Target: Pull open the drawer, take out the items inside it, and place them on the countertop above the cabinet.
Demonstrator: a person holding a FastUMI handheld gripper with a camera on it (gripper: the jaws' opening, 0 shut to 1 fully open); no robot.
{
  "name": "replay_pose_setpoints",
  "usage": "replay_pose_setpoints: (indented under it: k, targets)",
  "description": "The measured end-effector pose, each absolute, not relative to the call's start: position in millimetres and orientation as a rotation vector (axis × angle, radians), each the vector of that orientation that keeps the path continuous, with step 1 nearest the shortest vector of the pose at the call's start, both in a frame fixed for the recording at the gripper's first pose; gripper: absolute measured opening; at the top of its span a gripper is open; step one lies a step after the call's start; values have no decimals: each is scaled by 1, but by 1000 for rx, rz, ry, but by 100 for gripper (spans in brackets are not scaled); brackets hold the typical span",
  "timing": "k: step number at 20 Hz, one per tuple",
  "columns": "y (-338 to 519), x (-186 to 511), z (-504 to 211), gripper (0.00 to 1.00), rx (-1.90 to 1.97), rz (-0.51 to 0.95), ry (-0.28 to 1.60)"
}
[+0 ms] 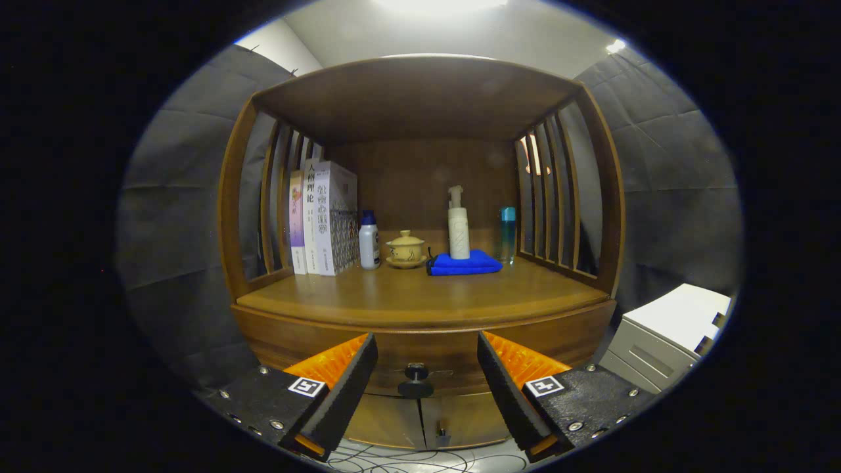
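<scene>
I hold my gripper [427, 358] level and facing the brown wooden cabinet [420, 328], fingers spread apart and grasping nothing. The closed drawer's small dark round knob [415, 376] sits between them. The white books [324, 220] on the countertop [420, 292] carry Chinese titles.

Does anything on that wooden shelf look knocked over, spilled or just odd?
Nothing stands out. The books, small bottle, lidded cup, pump bottle on the blue cloth and teal bottle all stand upright. The drawer knob sits ahead of the open gripper.
</scene>
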State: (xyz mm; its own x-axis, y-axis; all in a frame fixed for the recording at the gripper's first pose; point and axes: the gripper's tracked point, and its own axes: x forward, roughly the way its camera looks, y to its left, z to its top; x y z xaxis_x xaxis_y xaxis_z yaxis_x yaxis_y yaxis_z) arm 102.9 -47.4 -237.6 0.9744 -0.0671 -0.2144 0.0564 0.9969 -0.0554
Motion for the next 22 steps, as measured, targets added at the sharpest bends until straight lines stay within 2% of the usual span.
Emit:
replay_pose_setpoints:
  k: [7,9,12,16,22]
  targets:
    - [-41,122,-306,93,-79,-47,303]
    - [-44,124,-318,89,-66,-48,320]
    - [-45,132,-325,68,-70,-42,318]
    - [-43,136,-333,50,-69,-28,329]
    - [-43,134,-336,38,-109,10,292]
